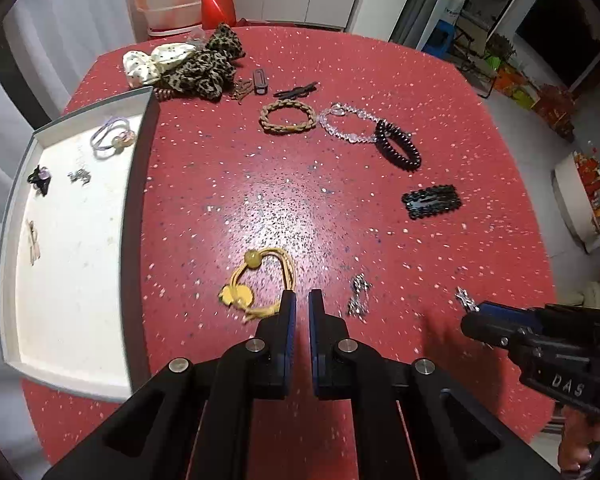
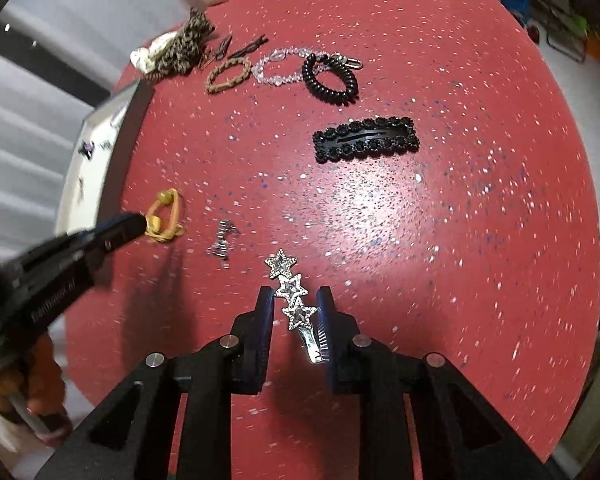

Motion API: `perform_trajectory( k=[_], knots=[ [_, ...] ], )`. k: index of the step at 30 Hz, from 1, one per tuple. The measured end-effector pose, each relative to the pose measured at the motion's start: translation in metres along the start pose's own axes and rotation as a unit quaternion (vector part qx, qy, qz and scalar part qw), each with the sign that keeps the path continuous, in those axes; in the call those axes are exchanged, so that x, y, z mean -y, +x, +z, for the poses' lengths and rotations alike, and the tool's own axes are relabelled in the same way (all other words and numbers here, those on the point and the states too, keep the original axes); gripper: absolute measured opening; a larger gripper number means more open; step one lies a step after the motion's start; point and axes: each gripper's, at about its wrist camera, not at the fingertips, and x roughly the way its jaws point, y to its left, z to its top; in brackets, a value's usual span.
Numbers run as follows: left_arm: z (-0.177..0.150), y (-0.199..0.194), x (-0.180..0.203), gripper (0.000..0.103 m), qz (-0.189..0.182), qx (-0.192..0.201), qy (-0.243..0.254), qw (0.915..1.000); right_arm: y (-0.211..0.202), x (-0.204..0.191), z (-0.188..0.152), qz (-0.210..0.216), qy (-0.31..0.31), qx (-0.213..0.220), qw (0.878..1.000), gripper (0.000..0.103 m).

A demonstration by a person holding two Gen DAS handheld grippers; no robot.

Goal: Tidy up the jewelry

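Note:
A yellow hair tie [image 1: 256,284] with beads hangs from the tips of my left gripper [image 1: 302,300], which is shut on its strands just above the red speckled table [image 1: 228,152]. The right wrist view shows that same gripper [image 2: 140,222] with the tie [image 2: 166,214] at its tip. My right gripper [image 2: 295,300] is shut on a silver star hair clip [image 2: 294,300], which lies diagonally between its fingers. In the left wrist view the right gripper [image 1: 474,314] is at the lower right with the clip [image 1: 465,299] sticking out. A white tray [image 1: 80,280] on the left holds several small pieces.
A small silver piece [image 1: 358,296] lies loose between the grippers. Farther back lie a black rectangular clip [image 1: 432,202], a black bead bracelet [image 1: 398,146], a clear crystal bracelet [image 1: 348,124], a braided brown bracelet [image 1: 287,117] and scrunchies [image 1: 208,68]. A plastic tub [image 1: 176,0] stands behind.

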Motion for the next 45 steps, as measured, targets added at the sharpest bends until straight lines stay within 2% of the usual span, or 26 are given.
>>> perform_trajectory(
  k=[5, 14, 19, 21, 22, 23, 24, 25, 26, 30, 36, 37, 38, 39, 43, 45],
  knots=[
    [-0.005, -0.024, -0.015, 0.008, -0.007, 0.004, -0.017, 0.9998, -0.017, -0.02, 0.0, 0.023, 0.018, 0.003, 1.0, 0.023],
    [-0.019, -0.06, -0.051, 0.008, 0.0, 0.013, -0.04, 0.9991, -0.033, -0.071, 0.003, 0.042, -0.003, 0.005, 0.999, 0.023],
    [-0.022, -0.06, -0.055, 0.008, 0.02, 0.004, -0.025, 0.9995, -0.035, -0.09, 0.003, 0.045, -0.006, 0.002, 0.999, 0.023],
    [-0.022, -0.051, -0.053, 0.008, 0.018, -0.006, -0.017, 0.9997, -0.035, -0.09, 0.002, 0.044, -0.001, -0.002, 0.999, 0.023],
    [-0.021, -0.045, -0.052, 0.013, 0.017, -0.011, -0.014, 0.9997, -0.035, -0.09, 0.001, 0.043, 0.0, -0.003, 0.999, 0.023],
    [-0.02, -0.038, -0.05, 0.041, 0.021, -0.017, -0.009, 0.9996, -0.036, -0.088, -0.001, 0.039, 0.003, -0.004, 0.999, 0.023],
    [-0.02, -0.033, -0.049, 0.064, 0.025, -0.016, -0.007, 0.9995, -0.037, -0.087, -0.002, 0.038, 0.004, -0.004, 0.999, 0.023],
    [-0.019, -0.031, -0.048, 0.094, 0.029, -0.009, -0.008, 0.9995, -0.038, -0.085, -0.003, 0.035, 0.006, -0.003, 0.999, 0.023],
    [-0.017, -0.029, -0.047, 0.096, 0.033, 0.0, -0.01, 0.9994, -0.041, -0.082, -0.004, 0.033, 0.009, -0.002, 0.999, 0.023],
    [-0.002, -0.005, -0.037, 0.096, 0.029, -0.009, -0.012, 0.9995, -0.049, -0.068, -0.01, 0.025, 0.023, 0.003, 0.999, 0.023],
    [0.021, 0.028, -0.019, 0.095, 0.045, -0.009, 0.006, 0.9989, -0.053, -0.049, -0.02, 0.017, 0.046, 0.001, 0.999, 0.023],
    [0.023, 0.035, -0.018, 0.093, 0.046, -0.013, 0.005, 0.9988, -0.053, -0.046, -0.022, 0.017, 0.05, 0.001, 0.999, 0.023],
    [0.024, 0.04, -0.018, 0.083, 0.047, -0.018, 0.006, 0.9987, -0.053, -0.043, -0.024, 0.017, 0.053, 0.001, 0.998, 0.023],
    [0.025, 0.049, -0.018, 0.081, 0.051, -0.031, 0.007, 0.9982, -0.053, -0.04, -0.025, 0.017, 0.056, 0.0, 0.998, 0.023],
    [0.021, 0.066, -0.019, 0.08, 0.059, -0.049, 0.007, 0.997, -0.052, -0.034, -0.027, 0.017, 0.063, 0.0, 0.998, 0.023],
    [0.017, 0.07, -0.018, 0.075, 0.062, -0.055, 0.01, 0.9965, -0.051, -0.032, -0.028, 0.017, 0.066, -0.001, 0.998, 0.023]
  ],
)
